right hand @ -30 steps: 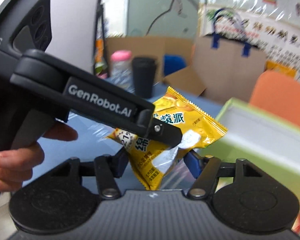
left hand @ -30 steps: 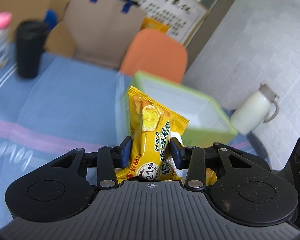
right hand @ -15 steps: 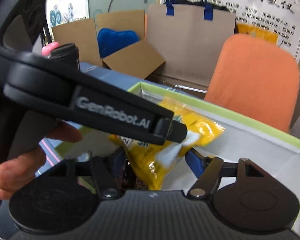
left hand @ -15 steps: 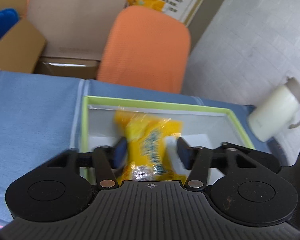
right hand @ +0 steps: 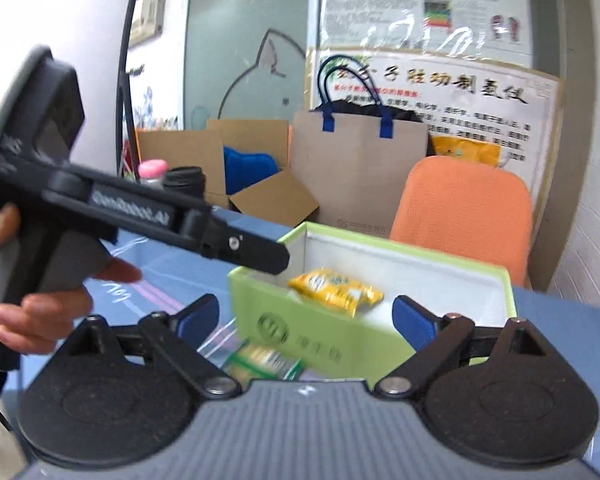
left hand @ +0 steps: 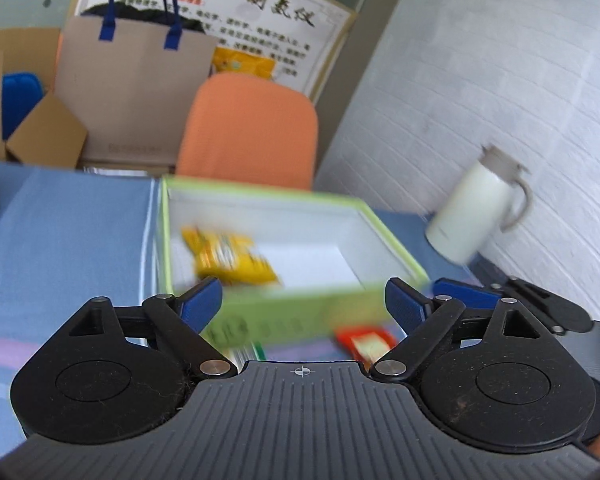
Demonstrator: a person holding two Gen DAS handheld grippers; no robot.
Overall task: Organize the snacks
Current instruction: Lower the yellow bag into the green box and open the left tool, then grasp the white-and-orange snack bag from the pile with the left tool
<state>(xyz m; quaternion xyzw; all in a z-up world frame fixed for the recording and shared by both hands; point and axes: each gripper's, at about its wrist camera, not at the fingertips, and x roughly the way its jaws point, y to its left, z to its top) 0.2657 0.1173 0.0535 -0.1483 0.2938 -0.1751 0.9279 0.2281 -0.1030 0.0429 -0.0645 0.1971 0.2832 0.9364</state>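
A yellow snack packet (left hand: 230,258) lies inside the green-rimmed white box (left hand: 268,191), at its left side; it also shows in the right wrist view (right hand: 334,290) inside the box (right hand: 412,258). My left gripper (left hand: 302,302) is open and empty, in front of and above the box. My right gripper (right hand: 306,316) is open and empty, before the box's near wall. A red snack packet (left hand: 366,342) and a green packet (right hand: 260,362) lie on the blue tablecloth in front of the box.
A white jug (left hand: 478,206) stands right of the box. An orange chair (left hand: 248,128) and a paper bag (left hand: 134,88) are behind the table. A black cup (right hand: 186,182) and a pink-capped bottle (right hand: 152,172) stand at the far left.
My left gripper carried the yellow packet over the box, opened and let it go. The packet now lies in the box, and both grippers have drawn back.
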